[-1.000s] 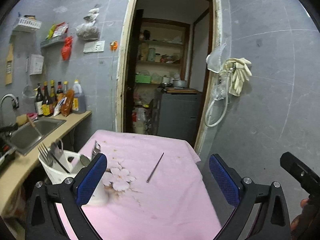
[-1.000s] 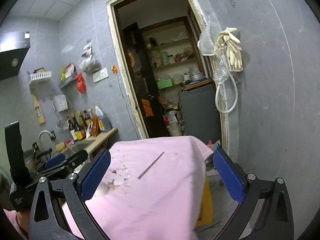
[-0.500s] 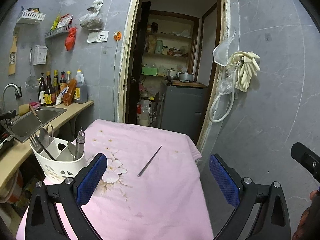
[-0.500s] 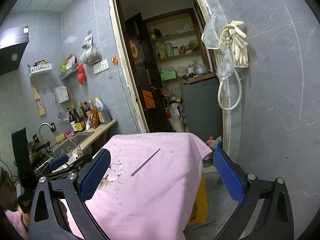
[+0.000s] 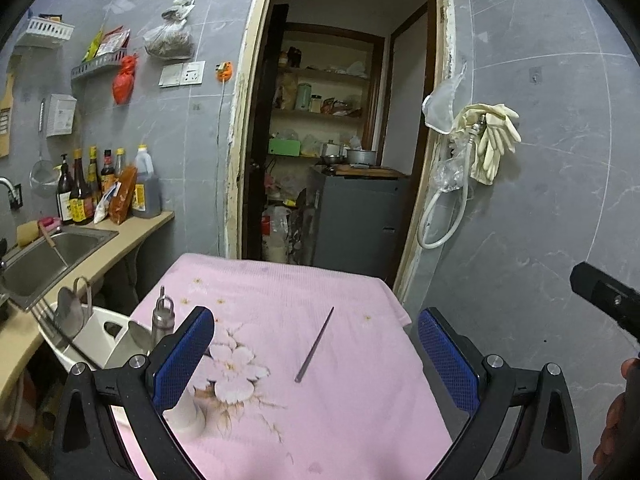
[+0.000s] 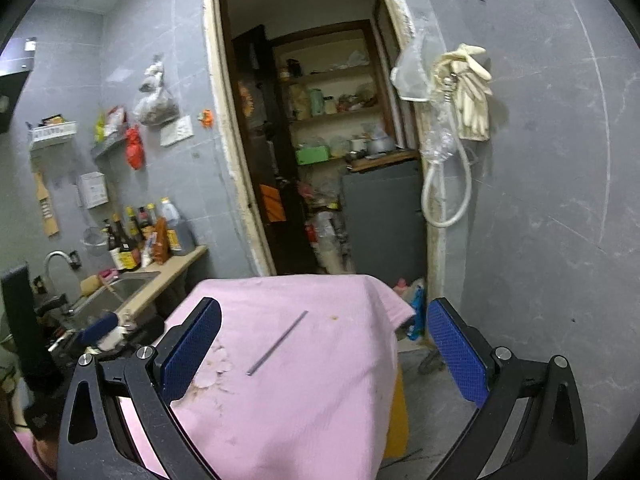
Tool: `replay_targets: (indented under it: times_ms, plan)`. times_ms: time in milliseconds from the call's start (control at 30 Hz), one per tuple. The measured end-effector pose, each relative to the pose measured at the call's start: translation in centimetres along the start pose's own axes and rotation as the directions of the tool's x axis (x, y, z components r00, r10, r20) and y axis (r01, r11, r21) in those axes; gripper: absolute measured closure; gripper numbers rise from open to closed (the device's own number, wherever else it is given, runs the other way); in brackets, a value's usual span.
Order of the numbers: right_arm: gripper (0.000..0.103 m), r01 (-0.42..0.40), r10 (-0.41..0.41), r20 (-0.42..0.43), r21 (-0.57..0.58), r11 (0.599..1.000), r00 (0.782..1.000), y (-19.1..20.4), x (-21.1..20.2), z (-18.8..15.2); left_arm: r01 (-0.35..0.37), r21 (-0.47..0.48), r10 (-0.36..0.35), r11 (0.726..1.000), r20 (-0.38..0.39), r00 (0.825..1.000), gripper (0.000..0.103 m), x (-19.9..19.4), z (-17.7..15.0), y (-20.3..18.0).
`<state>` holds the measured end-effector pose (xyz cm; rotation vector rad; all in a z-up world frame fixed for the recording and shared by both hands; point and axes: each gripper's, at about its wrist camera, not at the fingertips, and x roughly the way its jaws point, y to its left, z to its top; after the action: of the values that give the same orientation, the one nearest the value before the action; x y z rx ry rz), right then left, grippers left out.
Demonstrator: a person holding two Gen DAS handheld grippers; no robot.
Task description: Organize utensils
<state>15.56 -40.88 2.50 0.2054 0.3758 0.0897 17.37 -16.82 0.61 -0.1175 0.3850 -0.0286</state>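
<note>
A thin metal chopstick (image 5: 315, 345) lies alone on the pink flowered cloth (image 5: 344, 420) that covers the table; the right wrist view shows the chopstick (image 6: 278, 343) too. At the cloth's left edge stands a white utensil holder (image 5: 96, 340) with a fork, spoons and other metal utensils in it. My left gripper (image 5: 316, 356) hangs open above the cloth, its blue pads on either side of the chopstick and well apart from it. My right gripper (image 6: 320, 350) is open too, empty, over the cloth's right part.
A counter with a steel sink (image 5: 48, 256) and sauce bottles (image 5: 92, 188) runs along the left wall. Behind the table is an open doorway (image 5: 336, 152) with shelves and a grey cabinet. Rubber gloves and a hose (image 5: 480, 152) hang on the right wall. The table's right edge drops to the floor (image 6: 432, 400).
Both grippers have risen and tilted, so the cloth, chopstick and holder sit lower and nearer in view. The chopstick has not moved. Both grippers stay open.
</note>
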Motion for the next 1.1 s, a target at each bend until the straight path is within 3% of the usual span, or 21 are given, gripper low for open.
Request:
replay_targets:
  times_ms: [200, 500, 800, 1100]
  plan:
    - [0.002, 0.085, -0.084, -0.030, 0.023, 0.996, 0.996, -2.7, 0.6, -0.5, 0.022, -0.005, -0.022, 1.000, -0.009, 1.000, 0.000, 1.7, 0.4, -0.3]
    - [0.002, 0.104, -0.103, -0.050, 0.012, 0.994, 0.993, -7.7, 3.2, -0.3, 0.019, -0.018, -0.020, 1.000, -0.056, 0.998, 0.001, 5.0, -0.4, -2.6]
    - [0.002, -0.006, 0.004, -0.114, -0.018, 1.000, 0.994, -15.1, 9.0, -0.4, -0.089, -0.042, 0.085, 0.995, -0.086, 0.993, 0.001, 8.0, -1.4, -7.9]
    - [0.005, -0.108, 0.104, -0.215, -0.009, 0.994, 0.971, -20.7, 15.5, -3.8, -0.216, -0.050, 0.206, 0.975, -0.162, 0.965, 0.002, 13.6, -1.2, -8.1]
